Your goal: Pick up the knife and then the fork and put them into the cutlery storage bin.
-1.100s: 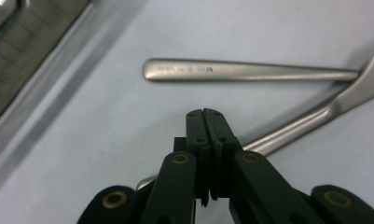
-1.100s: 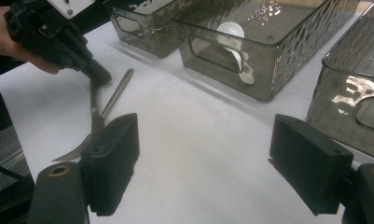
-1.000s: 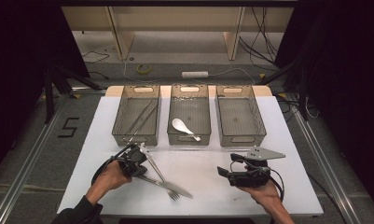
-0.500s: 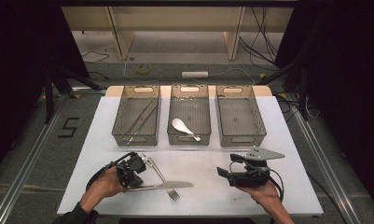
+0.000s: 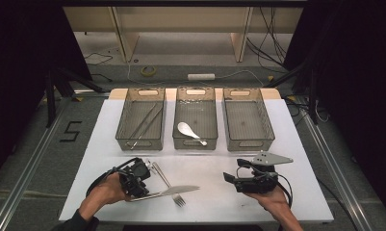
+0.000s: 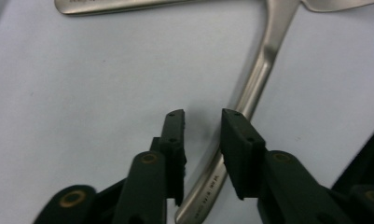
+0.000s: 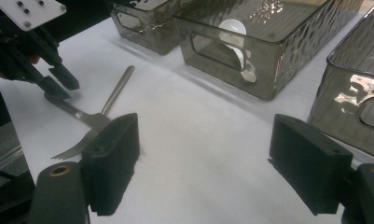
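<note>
- The white tabletop point(image 5: 296, 159) carries three smoked clear bins in a row along its far half, with cutlery and both grippers on the near half
- The left bin point(image 5: 141, 118) holds thin metal pieces lying lengthwise; the middle bin point(image 5: 196, 117) holds a white spoon point(image 5: 189, 131); the right bin point(image 5: 247, 118) sits just beside the middle one
- The right gripper point(image 5: 227, 177) rests in the person's right hand near the front right of the tabletop, pointing left, its jaws spread wide with bare tabletop between them
- The left gripper point(image 5: 143, 185) is held low at the front left, right at the cutlery; in the left gripper view its jaws stand a little apart, closed on nothing, and a steel handle runs on the tabletop beneath the gap, passing under the right-hand jaw
- The knife point(image 5: 173, 191) lies flat on the tabletop, blade pointing right, its handle end at the left gripper
- The fork point(image 5: 164, 180) lies crossed with the knife, tines toward the front edge, handle angled back toward the left bin
</note>
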